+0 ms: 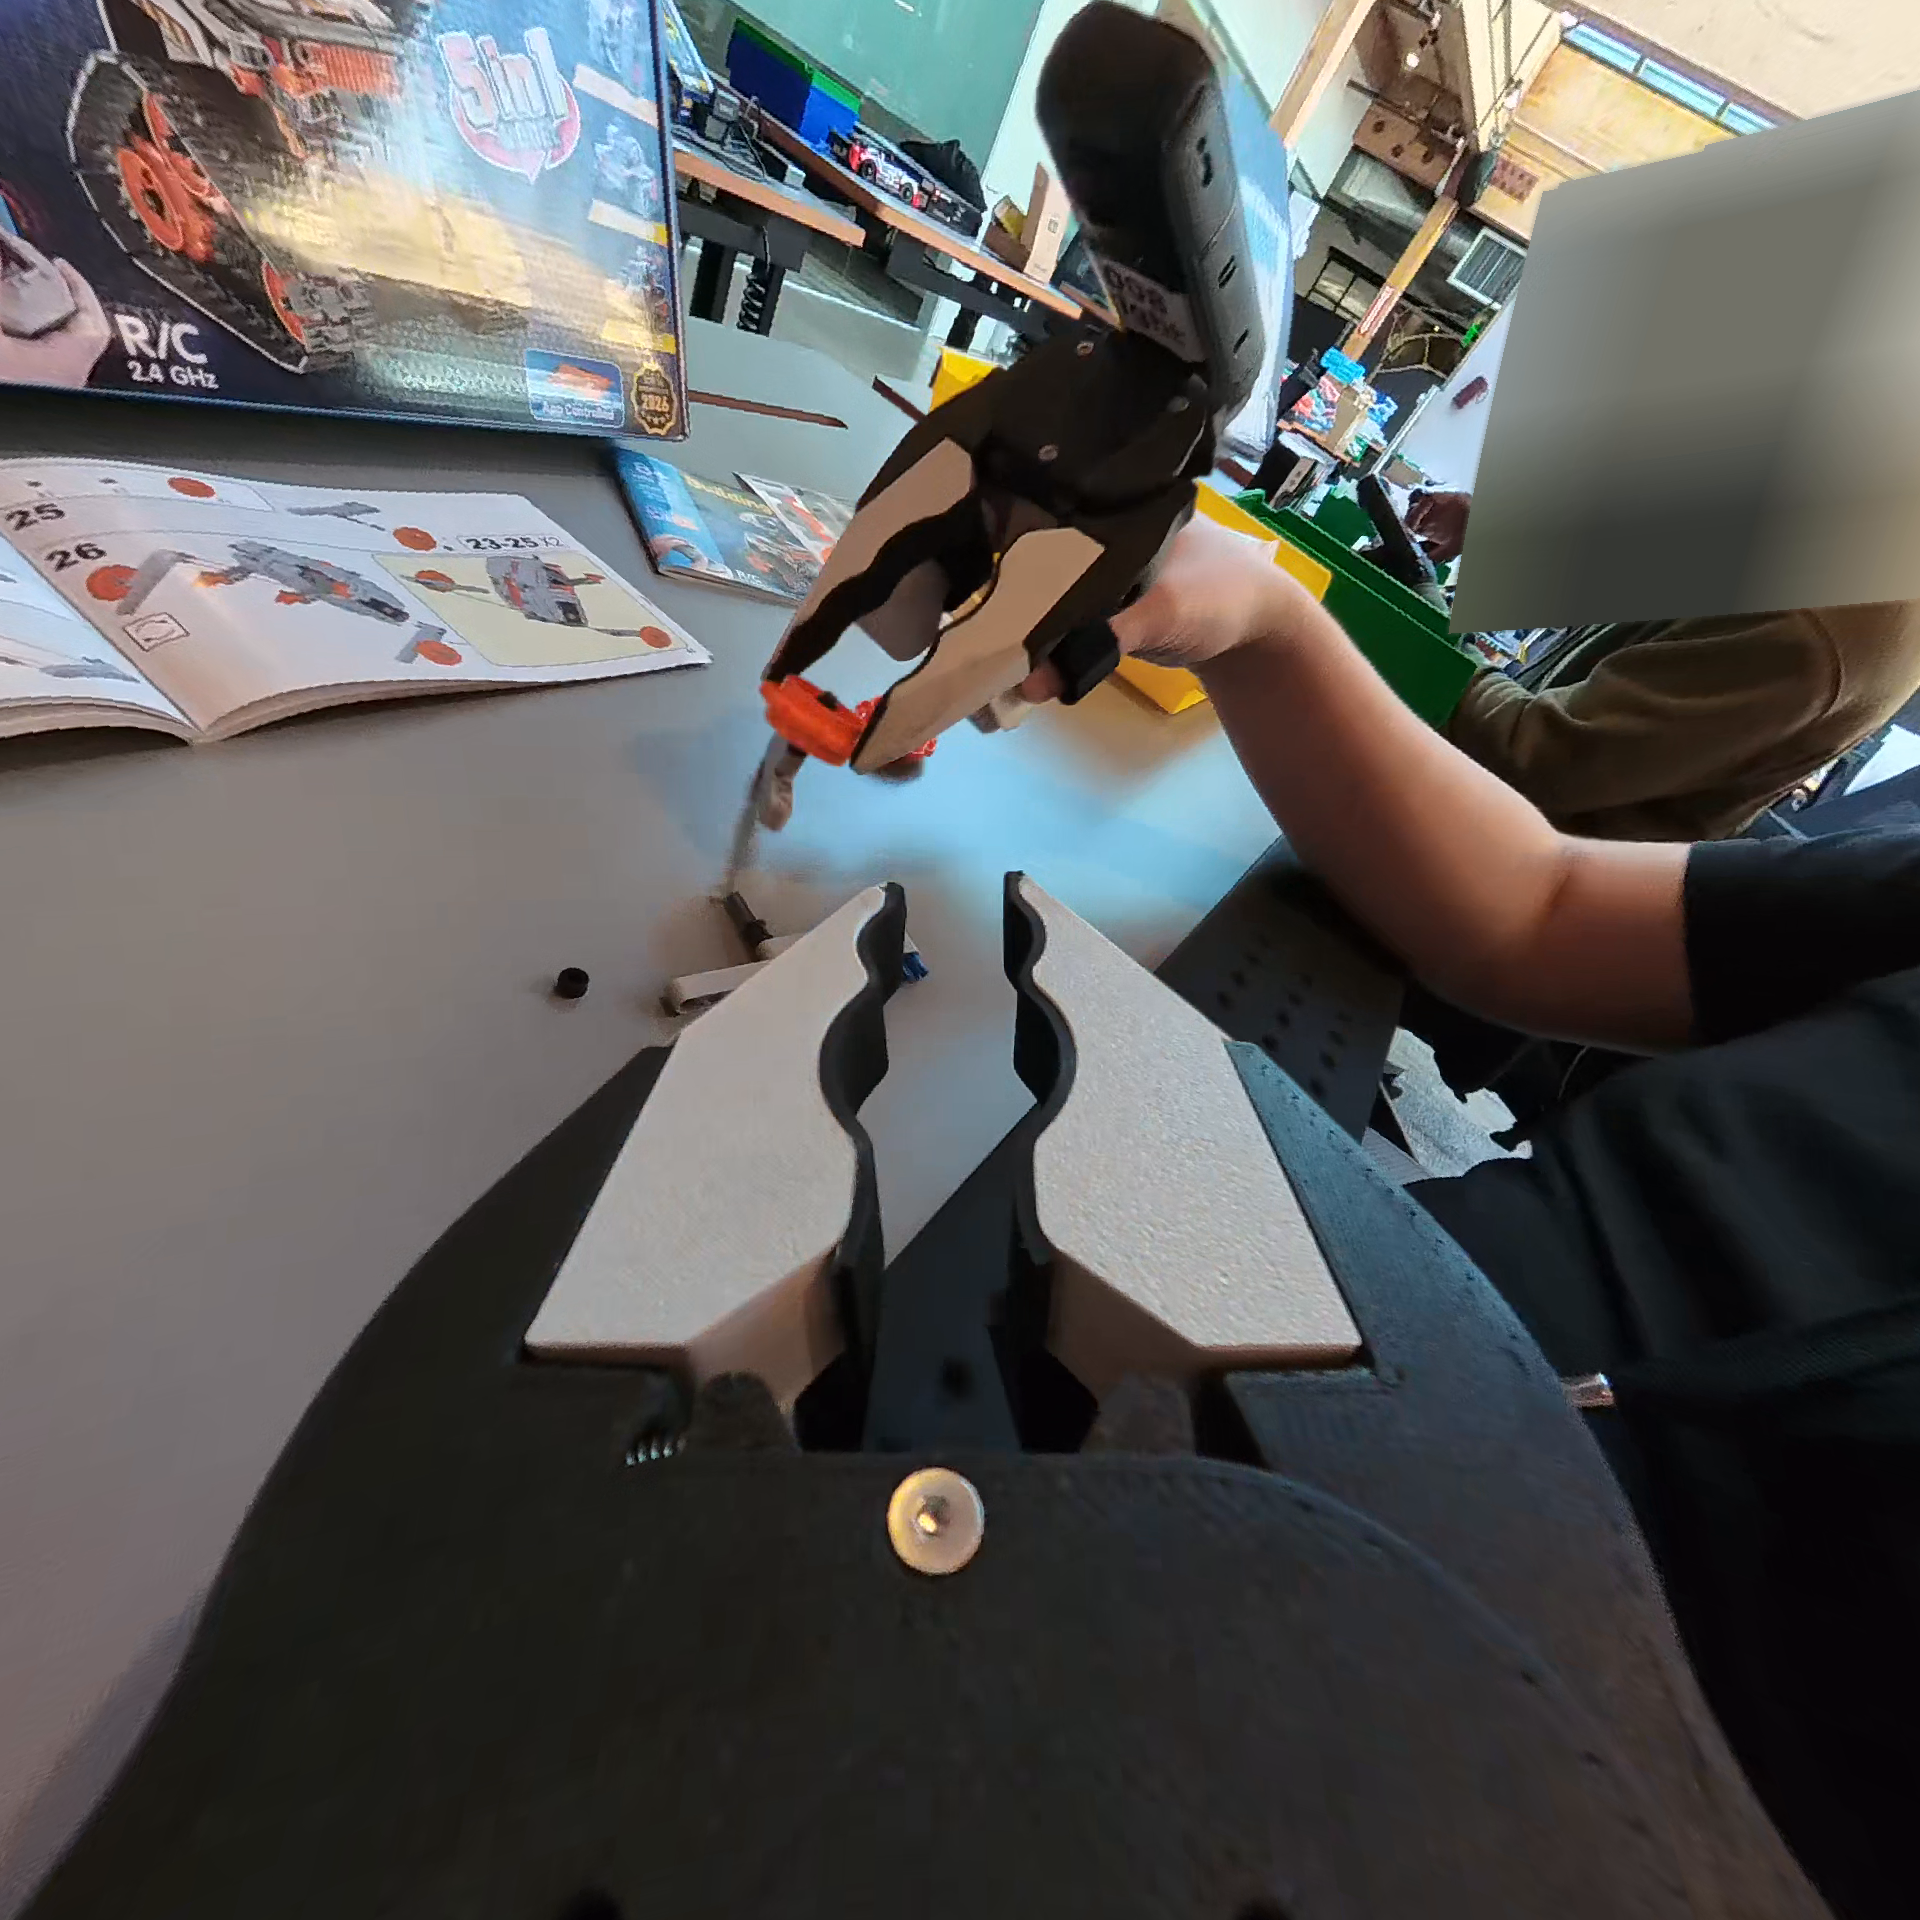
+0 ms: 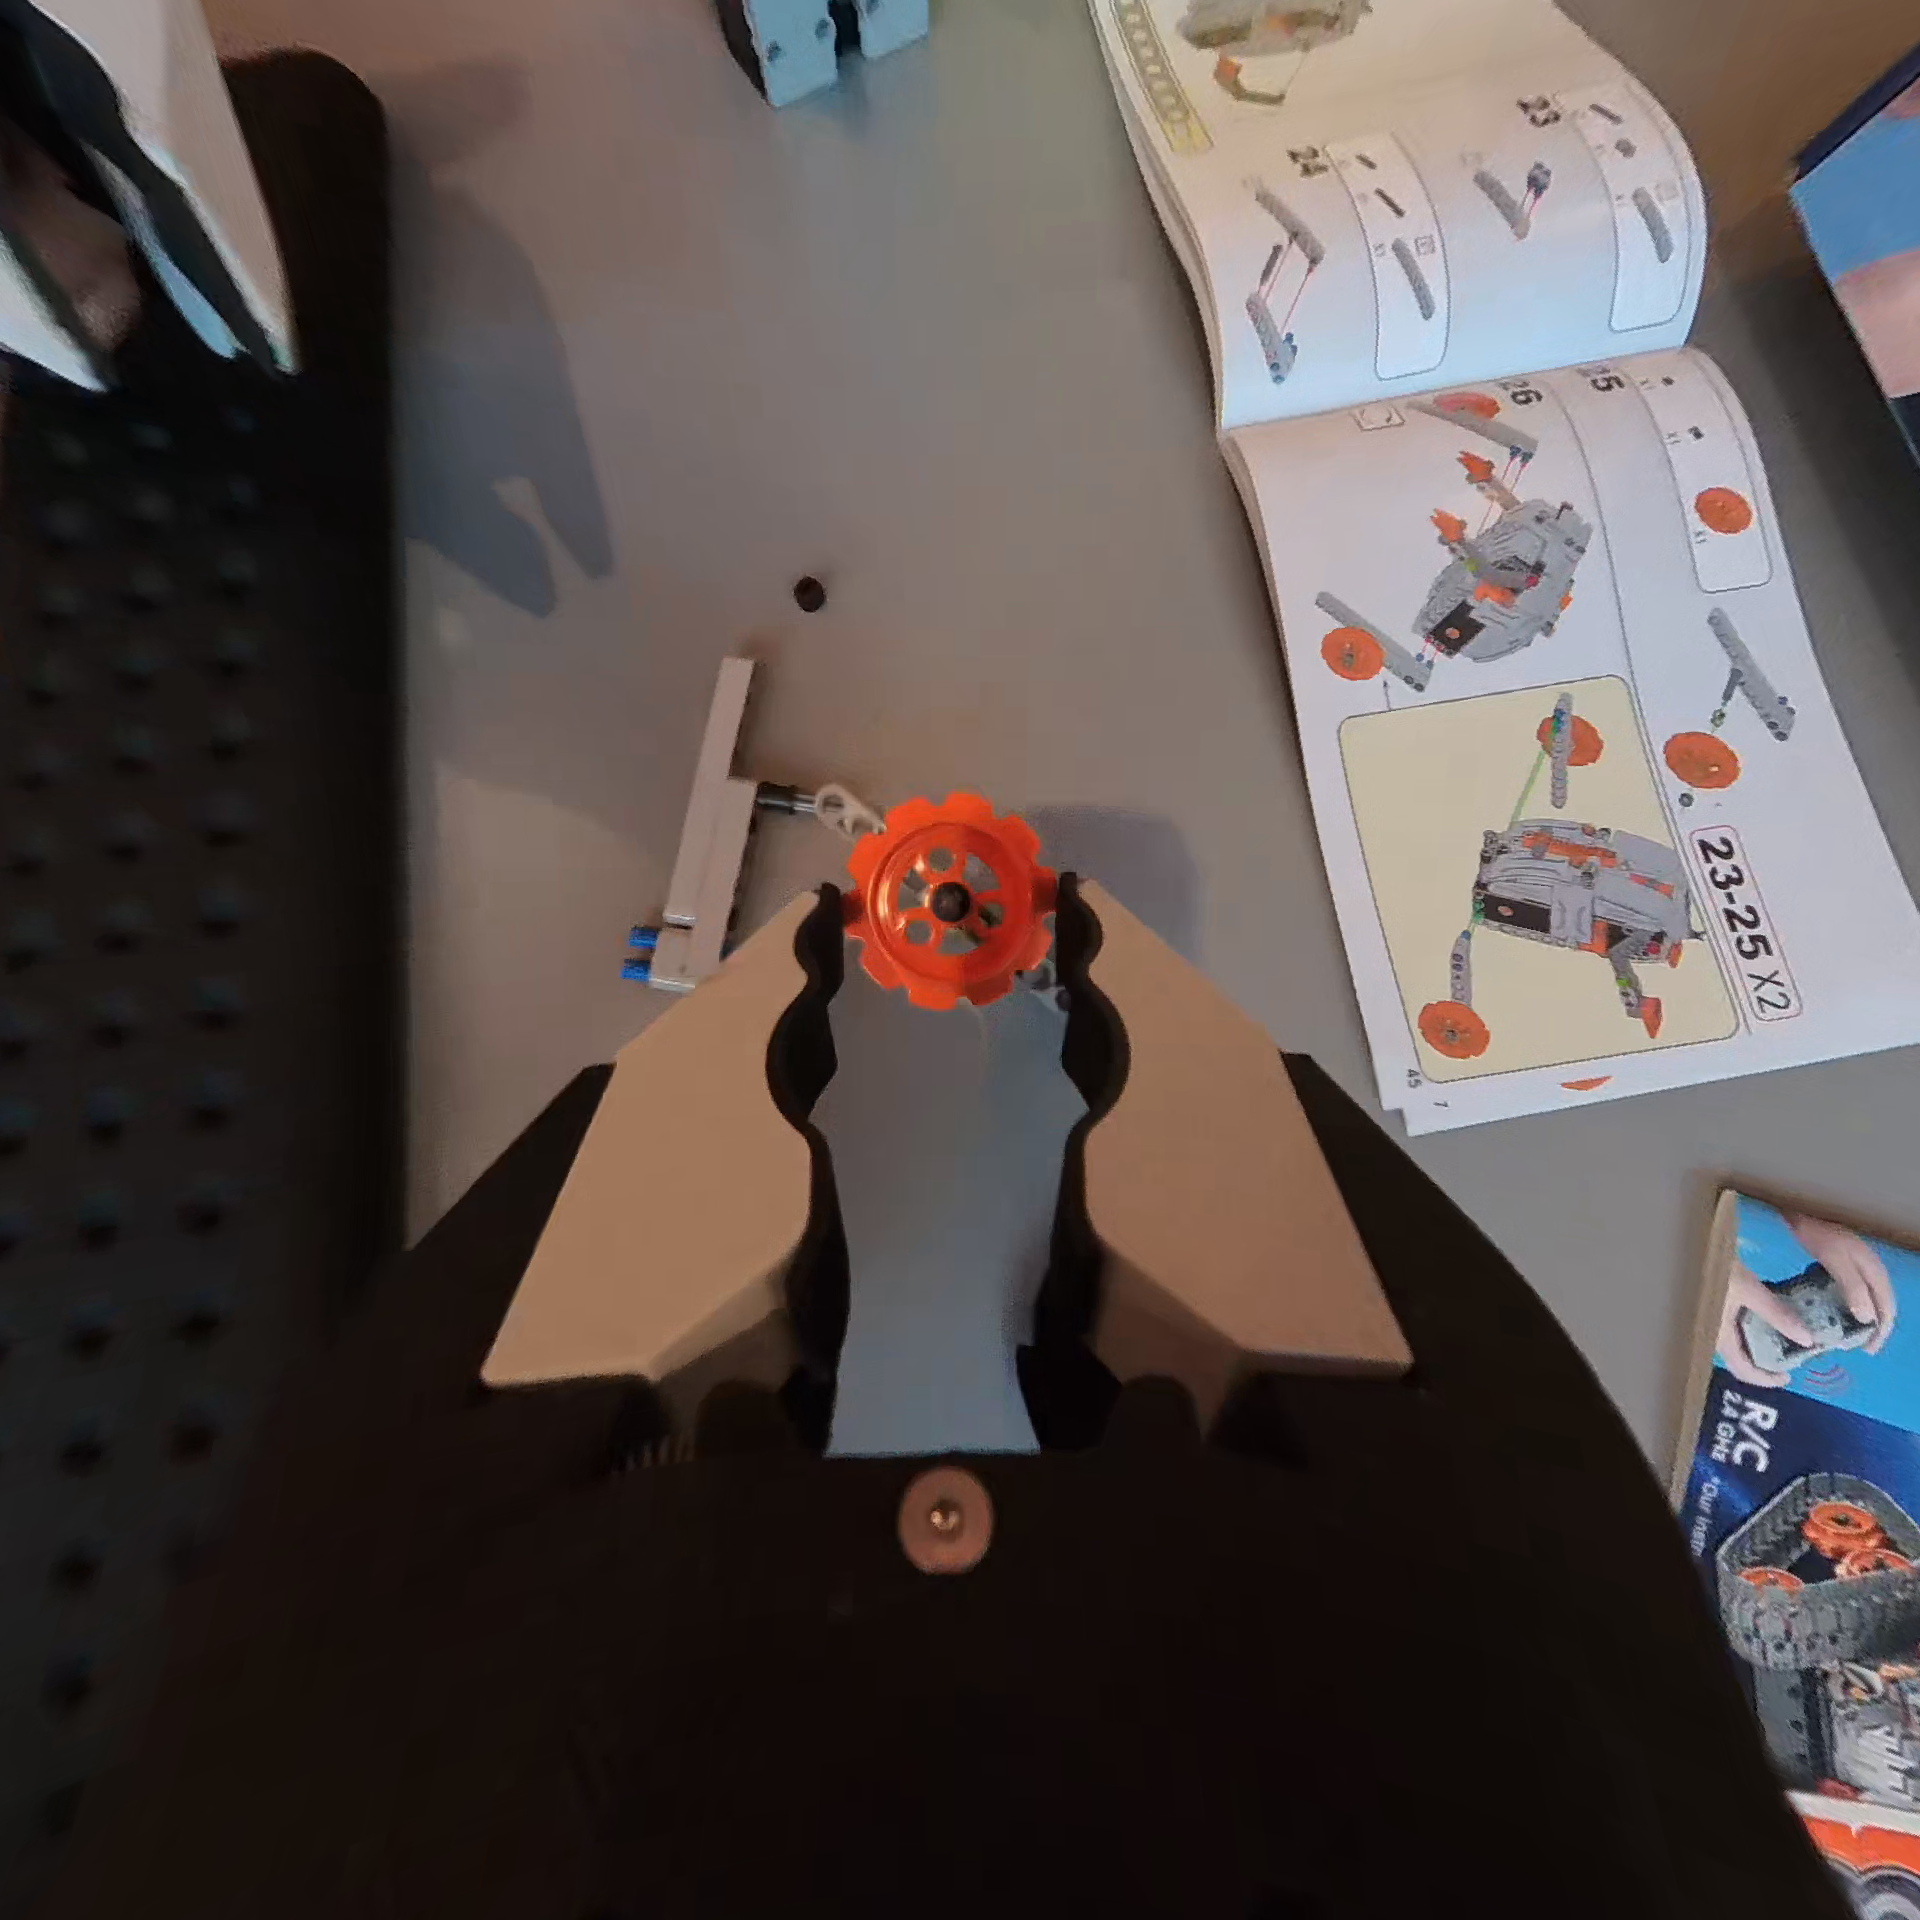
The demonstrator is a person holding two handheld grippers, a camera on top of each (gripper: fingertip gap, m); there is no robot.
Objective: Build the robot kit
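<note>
My right gripper (image 2: 948, 900) is shut on an orange toothed wheel (image 2: 945, 902), with a pad pressing on each side of its rim. In the left wrist view it (image 1: 831, 727) holds the wheel (image 1: 805, 717) above the grey table (image 1: 312, 1039), and a blurred grey piece (image 1: 774, 790) hangs under it. My left gripper (image 1: 954, 899) is open with only bare table between its fingers. A grey beam (image 2: 712, 821) with blue pins (image 2: 636, 954) and a black pin lies on the table, just left of my left fingertip (image 1: 717, 982).
A small black bush (image 1: 569, 982) lies left of the beam. An open instruction booklet (image 1: 312, 592) and a toy box (image 1: 343, 208) stand behind. A black perforated mat (image 2: 156, 831), yellow and green bins (image 1: 1351, 582) and a person's arm (image 1: 1455, 831) are at the right. The small black bush (image 1: 569, 982) is about 10 cm from my right fingertips. The right camera catches it too, in the right wrist view (image 2: 825, 610).
</note>
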